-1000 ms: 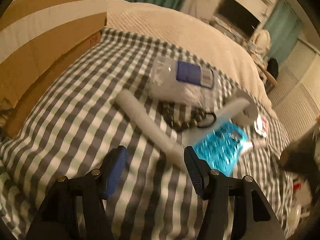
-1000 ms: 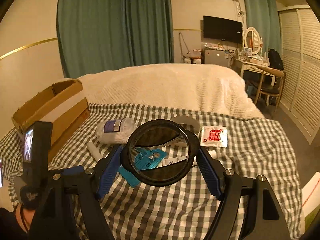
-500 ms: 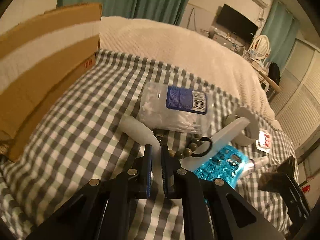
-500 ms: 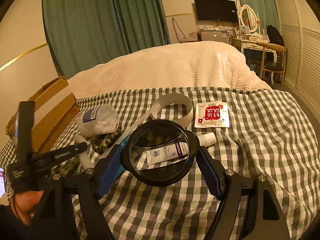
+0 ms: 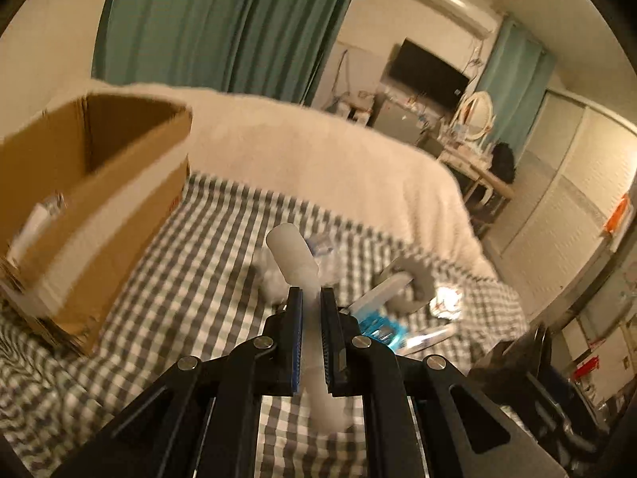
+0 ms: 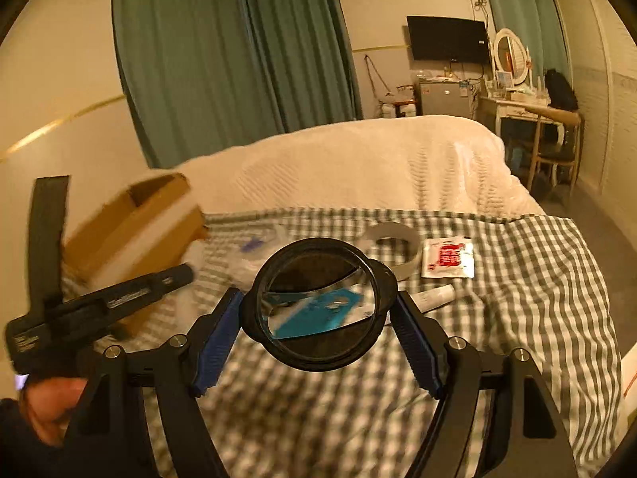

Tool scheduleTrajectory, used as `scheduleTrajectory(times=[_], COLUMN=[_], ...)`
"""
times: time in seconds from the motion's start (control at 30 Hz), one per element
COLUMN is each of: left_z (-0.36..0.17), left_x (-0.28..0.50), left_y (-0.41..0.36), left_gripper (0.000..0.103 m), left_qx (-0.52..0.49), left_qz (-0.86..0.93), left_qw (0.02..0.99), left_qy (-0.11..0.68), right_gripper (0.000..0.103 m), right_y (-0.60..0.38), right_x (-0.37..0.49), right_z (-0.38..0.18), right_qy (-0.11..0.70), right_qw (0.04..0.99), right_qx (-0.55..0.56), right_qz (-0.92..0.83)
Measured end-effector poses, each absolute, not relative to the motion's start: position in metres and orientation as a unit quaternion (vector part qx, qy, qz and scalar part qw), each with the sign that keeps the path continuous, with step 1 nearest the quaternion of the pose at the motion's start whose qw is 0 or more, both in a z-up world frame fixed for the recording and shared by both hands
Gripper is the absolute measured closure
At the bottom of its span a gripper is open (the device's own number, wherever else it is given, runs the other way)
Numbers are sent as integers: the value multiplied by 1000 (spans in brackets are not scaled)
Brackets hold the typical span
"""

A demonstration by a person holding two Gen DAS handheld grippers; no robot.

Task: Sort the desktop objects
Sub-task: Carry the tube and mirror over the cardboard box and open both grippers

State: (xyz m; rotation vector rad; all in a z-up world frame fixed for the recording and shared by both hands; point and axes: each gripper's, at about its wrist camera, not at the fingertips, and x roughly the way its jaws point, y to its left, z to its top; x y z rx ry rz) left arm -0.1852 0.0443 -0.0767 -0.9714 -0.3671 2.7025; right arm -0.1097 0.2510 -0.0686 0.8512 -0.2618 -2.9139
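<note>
My left gripper (image 5: pixel 310 291) is shut on a long white tube (image 5: pixel 292 251), held clear above the checked cloth (image 5: pixel 199 279). The tube's far end sticks up past the fingertips and its near end hangs below them. My right gripper (image 6: pixel 316 294) is shut on a round black-rimmed lens (image 6: pixel 318 362), gripped across its width above the cloth (image 6: pixel 517 298). An open cardboard box (image 5: pixel 99 199) stands at the left with something white inside. In the right wrist view the box (image 6: pixel 135 231) lies behind the left gripper (image 6: pixel 187 275), which a hand (image 6: pixel 51 398) holds.
On the cloth lie a clear bag with a blue label (image 6: pixel 254 247), a grey tape ring (image 6: pixel 392 239), a red-and-white sachet (image 6: pixel 448 257), a small white tube (image 6: pixel 434 296) and a teal card (image 5: pixel 378 326). A cream blanket (image 6: pixel 358 159) covers the far bed.
My left gripper went from open around the white tube to shut on it, then lifted it off the cloth. The right gripper kept its hold on the lens and shifted slightly.
</note>
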Motion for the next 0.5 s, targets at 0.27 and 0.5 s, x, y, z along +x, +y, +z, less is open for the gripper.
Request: scheduleTrajectory(times=[0.27,0.5], left_z=[-31,12], left_x=[-166,-182], left_y=[-15,-89], left_gripper=[95,95], left_qx=[-296,-253], left_qz=[929,939], left_qw=[128,98], left_qy=[-184,-212], right_gripper=[28,28], right_y=[206,140], right_x=[-81,-99], right_z=[1,39], right_qy=[-58,-50], right_qw=[68,110], right_qx=[264,263], right_qz=[-960,-957])
